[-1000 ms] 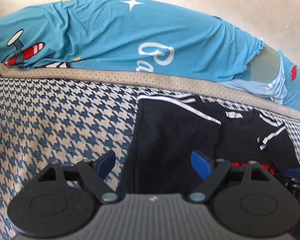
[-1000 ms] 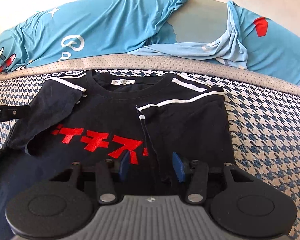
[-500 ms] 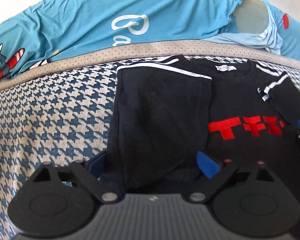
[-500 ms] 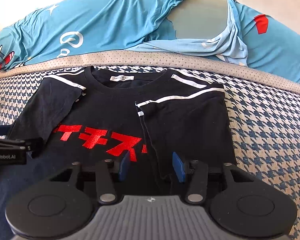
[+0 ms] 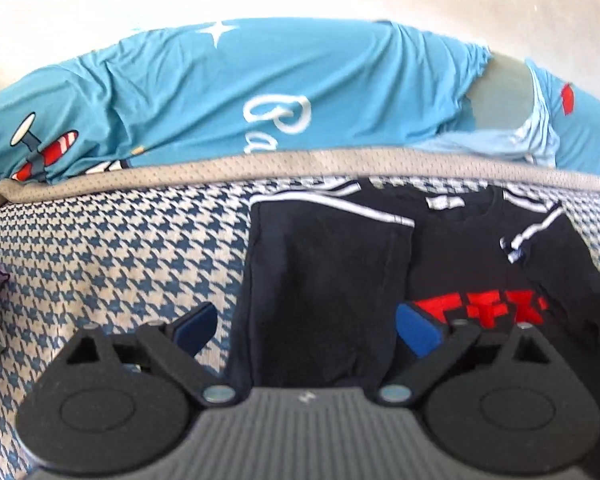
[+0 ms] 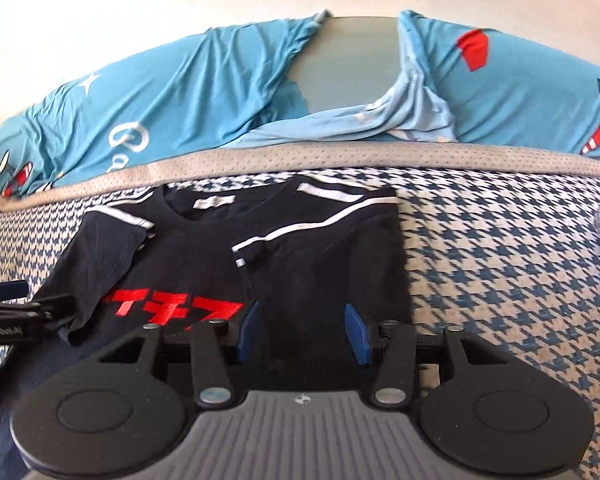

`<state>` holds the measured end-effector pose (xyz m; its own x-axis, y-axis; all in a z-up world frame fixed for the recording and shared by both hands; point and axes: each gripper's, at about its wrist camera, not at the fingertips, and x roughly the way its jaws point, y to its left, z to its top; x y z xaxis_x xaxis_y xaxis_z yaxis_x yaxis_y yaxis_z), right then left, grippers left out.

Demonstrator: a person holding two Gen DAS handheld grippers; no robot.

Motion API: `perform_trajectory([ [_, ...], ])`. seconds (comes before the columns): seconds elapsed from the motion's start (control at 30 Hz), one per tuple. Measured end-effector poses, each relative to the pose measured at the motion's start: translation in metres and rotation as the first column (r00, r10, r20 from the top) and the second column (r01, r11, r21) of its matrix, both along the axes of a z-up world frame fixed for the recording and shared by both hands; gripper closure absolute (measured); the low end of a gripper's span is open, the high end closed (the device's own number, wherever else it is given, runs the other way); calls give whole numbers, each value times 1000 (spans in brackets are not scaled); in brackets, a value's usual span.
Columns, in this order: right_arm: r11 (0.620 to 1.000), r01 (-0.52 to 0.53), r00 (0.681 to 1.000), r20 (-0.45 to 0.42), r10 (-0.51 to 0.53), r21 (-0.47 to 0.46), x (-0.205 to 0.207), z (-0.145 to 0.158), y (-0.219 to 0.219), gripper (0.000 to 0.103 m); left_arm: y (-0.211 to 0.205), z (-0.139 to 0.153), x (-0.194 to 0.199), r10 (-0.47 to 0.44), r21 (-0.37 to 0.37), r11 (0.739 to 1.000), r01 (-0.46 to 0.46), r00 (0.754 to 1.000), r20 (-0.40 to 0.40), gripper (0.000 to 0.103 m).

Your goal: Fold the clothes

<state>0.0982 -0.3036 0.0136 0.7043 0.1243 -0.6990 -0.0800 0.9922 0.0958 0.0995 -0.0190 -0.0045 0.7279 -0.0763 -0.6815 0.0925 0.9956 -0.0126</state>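
Shirt: your black cotton T-shirt with red block lettering and white shoulder stripes (image 6: 204, 264) lies face up on the blue-and-cream houndstooth bedspread (image 6: 500, 264), collar toward the turquoise aeroplane-print bedding (image 6: 204, 92) bunched along the wall; both sleeve sides look folded in over the chest already, so I'd guess the bottom-to-top fold comes next

Left claw: your left gripper (image 5: 306, 326) is spreading wide, blue pads (image 5: 416, 332) well apart; the folded left panel of the shirt sits between them but nothing is pinched; it also shows at the left edge of the right wrist view, beside the sleeve

Right claw: your right gripper (image 6: 303, 330) sits about half open over the right folded panel; dark fabric lies between the pads, but I can't see them pressing on it, so I'd call it empty

How to do it well: bring both claws down to the hem edge, well apart and level with each other; catch all the layers, not just the top flap, or the side folds will slide open; lift low and carry the hem straight toward the collar

Watch out: the right flap edge (image 6: 248, 276) looks a bit wavy; smooth it first if it bunches
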Motion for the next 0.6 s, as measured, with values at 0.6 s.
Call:
perform_trajectory([
  [0.6,984,103,993,-75,-93,146,13,-28,-65,57,-4,-8,2,0,12,1000,0,1000,-26,2],
])
